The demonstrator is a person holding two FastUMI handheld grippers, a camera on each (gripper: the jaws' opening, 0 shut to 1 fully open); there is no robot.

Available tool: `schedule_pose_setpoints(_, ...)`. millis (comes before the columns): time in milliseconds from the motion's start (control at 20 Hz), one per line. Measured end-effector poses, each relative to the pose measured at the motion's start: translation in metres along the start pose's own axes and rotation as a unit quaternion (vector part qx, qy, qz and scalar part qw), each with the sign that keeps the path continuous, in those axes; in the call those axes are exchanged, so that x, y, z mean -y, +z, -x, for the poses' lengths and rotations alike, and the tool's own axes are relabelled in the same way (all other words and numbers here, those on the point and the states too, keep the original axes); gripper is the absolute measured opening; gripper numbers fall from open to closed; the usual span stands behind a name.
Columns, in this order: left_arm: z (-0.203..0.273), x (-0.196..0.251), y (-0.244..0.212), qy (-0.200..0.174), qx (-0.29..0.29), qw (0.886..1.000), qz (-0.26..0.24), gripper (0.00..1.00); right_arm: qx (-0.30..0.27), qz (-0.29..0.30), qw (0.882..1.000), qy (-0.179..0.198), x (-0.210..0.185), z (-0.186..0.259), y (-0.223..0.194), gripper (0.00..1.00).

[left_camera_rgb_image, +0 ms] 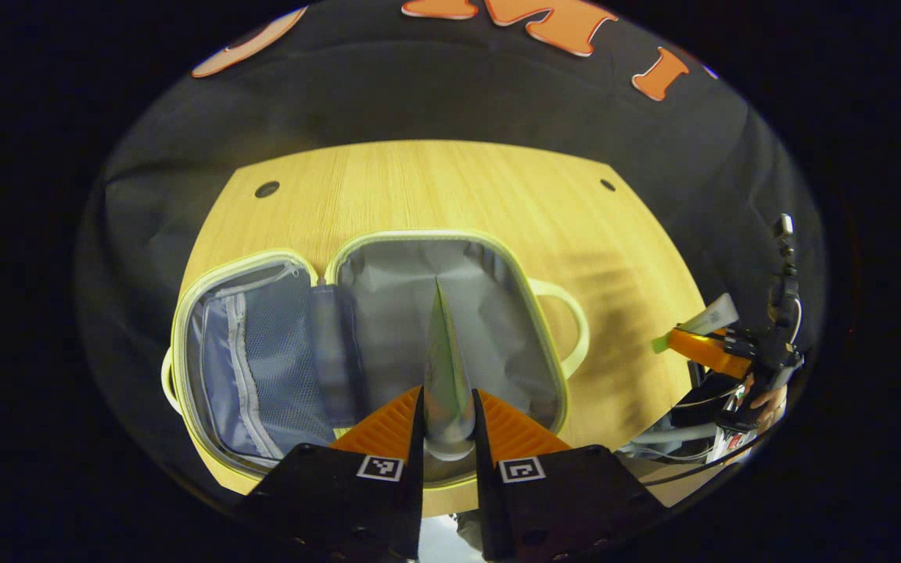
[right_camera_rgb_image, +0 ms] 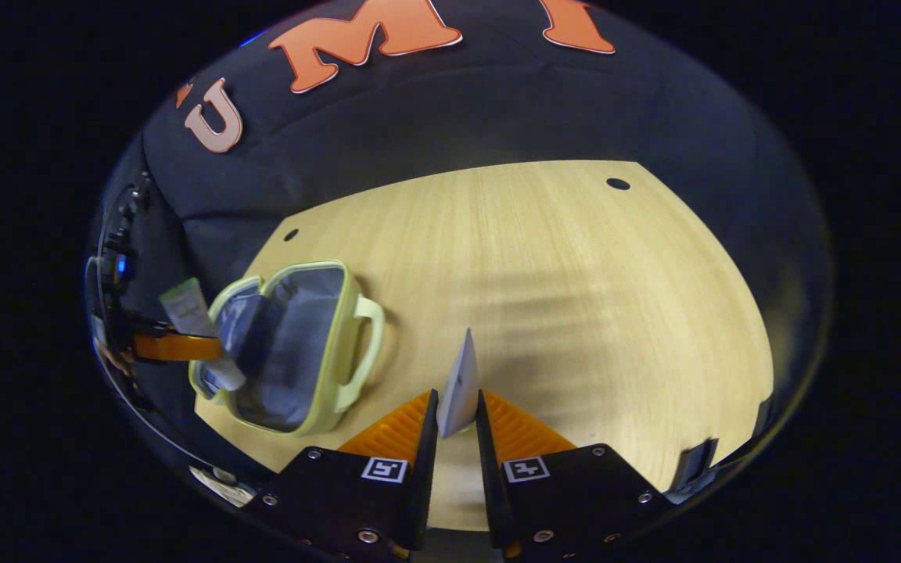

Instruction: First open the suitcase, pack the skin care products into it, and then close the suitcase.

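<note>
The suitcase [left_camera_rgb_image: 497,313] lies open flat on the wooden table [left_camera_rgb_image: 450,180], pale green at the rim with grey lining. Its left half has a mesh zip pocket [left_camera_rgb_image: 263,352]. My left gripper [left_camera_rgb_image: 447,400] is shut on a silvery-green tube [left_camera_rgb_image: 444,367] that points forward over the right half. In the right gripper view the suitcase [right_camera_rgb_image: 294,344] sits at the left, and my right gripper [right_camera_rgb_image: 457,400] is shut on a white tube [right_camera_rgb_image: 460,383] above bare table. The right gripper [left_camera_rgb_image: 705,348] with its tube [left_camera_rgb_image: 712,317] hangs at the table's right edge. The left gripper [right_camera_rgb_image: 177,346] holds its tube [right_camera_rgb_image: 184,305] over the suitcase.
A loop handle [left_camera_rgb_image: 568,328] sticks out from the suitcase's right side. The tabletop has two small round holes [left_camera_rgb_image: 267,188] [left_camera_rgb_image: 607,184] near its far corners. Bare wood [right_camera_rgb_image: 576,297] stretches to the right of the suitcase. A hand [left_camera_rgb_image: 767,400] grips the right gripper's body.
</note>
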State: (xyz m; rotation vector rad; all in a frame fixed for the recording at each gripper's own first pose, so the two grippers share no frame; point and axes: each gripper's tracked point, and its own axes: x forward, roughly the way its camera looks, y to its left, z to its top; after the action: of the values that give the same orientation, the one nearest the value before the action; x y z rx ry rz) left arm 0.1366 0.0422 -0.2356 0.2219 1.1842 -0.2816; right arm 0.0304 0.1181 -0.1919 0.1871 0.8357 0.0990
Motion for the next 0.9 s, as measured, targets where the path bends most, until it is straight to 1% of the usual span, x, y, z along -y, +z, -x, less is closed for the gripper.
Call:
schedule_pose_setpoints(50,-0.009,-0.007,0.002,0.005,-0.012,1.000,-0.005,0.30,0.000,-0.005,1.000,0.006,-0.009,0.005,-0.001,0.31)
schedule_pose_setpoints(150,-0.023,-0.017,0.004,0.016,-0.029,0.999,-0.010,0.30,0.002,-0.004,1.000,0.004,-0.020,0.012,-0.004,0.31)
schedule_pose_setpoints(350,-0.033,-0.015,-0.011,-0.002,-0.073,0.997,0.017,0.30,0.001,0.002,1.000,-0.013,-0.025,0.021,-0.009,0.31)
schedule_pose_setpoints(400,-0.037,-0.016,-0.017,-0.001,-0.081,0.997,0.019,0.30,0.001,0.002,1.000,-0.015,-0.027,0.022,-0.010,0.31)
schedule_pose_setpoints(500,-0.038,-0.020,-0.021,0.002,-0.083,0.996,0.017,0.34,0.001,0.004,1.000,-0.023,-0.028,0.023,-0.009,0.31)
schedule_pose_setpoints(600,-0.034,-0.023,-0.017,0.000,-0.073,0.997,0.012,0.37,0.002,0.002,1.000,-0.025,-0.032,0.022,-0.007,0.31)
schedule_pose_setpoints(650,-0.031,-0.024,-0.015,-0.005,-0.070,0.998,0.005,0.58,-0.001,0.001,1.000,-0.027,-0.034,0.021,-0.007,0.31)
schedule_pose_setpoints(750,-0.025,-0.020,-0.011,-0.016,-0.055,0.998,-0.004,0.84,0.002,0.005,1.000,-0.029,-0.039,0.021,-0.001,0.31)
schedule_pose_setpoints(800,-0.017,-0.019,-0.009,-0.012,-0.043,0.999,-0.010,0.97,0.003,0.009,1.000,-0.028,-0.042,0.021,0.002,0.31)
schedule_pose_setpoints(850,-0.011,-0.021,-0.006,-0.007,-0.029,0.999,-0.017,0.99,0.004,0.013,1.000,-0.025,-0.046,0.022,0.005,0.31)
schedule_pose_setpoints(900,-0.004,-0.023,-0.005,-0.003,-0.016,1.000,-0.020,0.98,0.006,0.020,0.999,-0.024,-0.050,0.023,0.010,0.31)
